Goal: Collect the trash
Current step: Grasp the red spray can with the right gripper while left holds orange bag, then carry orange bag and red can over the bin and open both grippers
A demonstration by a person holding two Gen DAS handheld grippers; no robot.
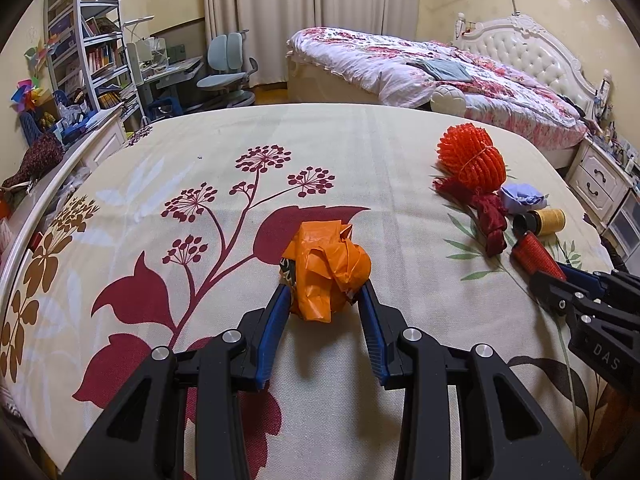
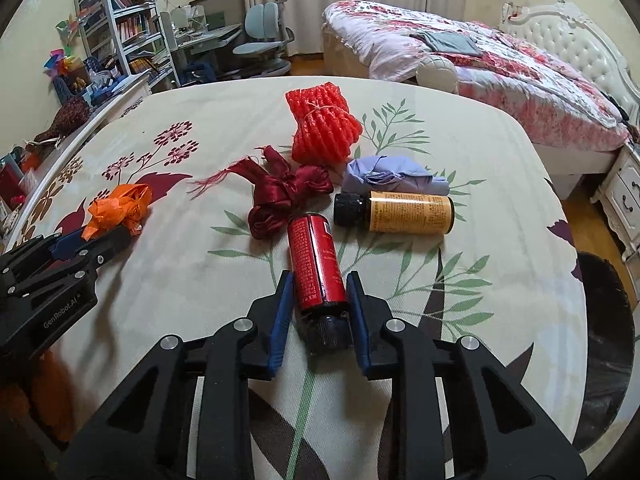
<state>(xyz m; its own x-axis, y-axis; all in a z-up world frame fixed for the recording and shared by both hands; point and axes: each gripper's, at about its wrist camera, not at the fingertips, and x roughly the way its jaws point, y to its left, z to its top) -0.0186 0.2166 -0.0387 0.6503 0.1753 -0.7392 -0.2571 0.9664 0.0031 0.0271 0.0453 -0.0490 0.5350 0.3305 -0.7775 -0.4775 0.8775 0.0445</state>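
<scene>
A crumpled orange plastic bag (image 1: 326,272) lies on the flower-print cover (image 1: 200,280), and my left gripper (image 1: 324,292) is shut on it, one blue pad on each side. A red bottle (image 2: 316,264) with a black cap lies on its side, cap towards me. My right gripper (image 2: 319,280) is shut on its lower body. Beyond it lie a yellow-label bottle (image 2: 400,214), a dark red ribbon (image 2: 284,196), a lilac crumpled cloth (image 2: 392,176) and a red foam net bundle (image 2: 324,128). The left gripper (image 2: 116,234) shows at the left of the right wrist view.
A dark round bin (image 2: 608,344) stands off the cover's right edge. Behind are a bed with a floral quilt (image 1: 460,68), a nightstand (image 1: 600,184), a desk chair (image 1: 228,68) and a bookshelf (image 1: 88,40). A cluttered ledge (image 1: 48,152) runs along the left.
</scene>
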